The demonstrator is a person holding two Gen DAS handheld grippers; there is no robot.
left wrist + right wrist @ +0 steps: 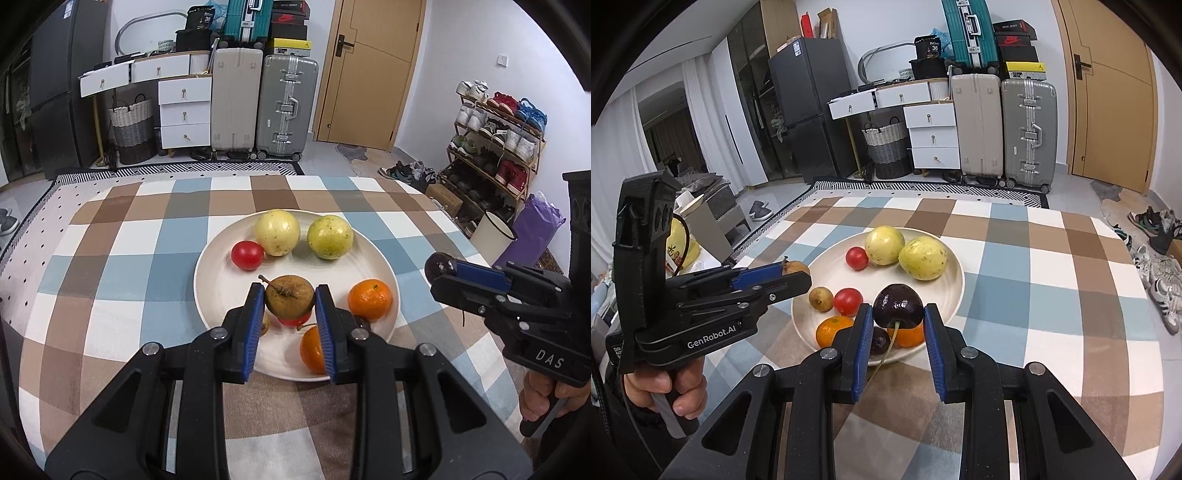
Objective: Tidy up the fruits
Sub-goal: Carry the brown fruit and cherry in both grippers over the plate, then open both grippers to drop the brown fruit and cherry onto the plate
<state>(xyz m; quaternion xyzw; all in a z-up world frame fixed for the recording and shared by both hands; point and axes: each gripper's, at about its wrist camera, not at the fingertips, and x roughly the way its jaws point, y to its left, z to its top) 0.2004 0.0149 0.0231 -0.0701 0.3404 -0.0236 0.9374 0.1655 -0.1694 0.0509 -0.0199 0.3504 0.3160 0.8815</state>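
My left gripper point(288, 293) is shut on a small brown fruit point(291, 306) with a stem, held just above the near part of the white plate point(218, 284). My right gripper point(898, 312) is shut on a dark cherry point(898, 301), stem hanging down, over the plate's near edge point(955, 291). On the plate lie two yellow-green round fruits point(277, 232) point(330, 236), two red tomatoes point(857, 258) point(848, 301), two mandarins point(369, 300) point(833, 330), another small brown fruit point(820, 298) and a second dark cherry point(880, 342). Each gripper shows in the other's view: right gripper point(439, 267), left gripper point(798, 275).
The plate sits on a table with a checked cloth point(122, 258). Beyond the far edge stand suitcases point(286, 107), white drawers point(184, 114), a woven basket point(132, 129) and a wooden door point(369, 70). A shoe rack point(495, 133) and a white bin point(493, 230) are at right.
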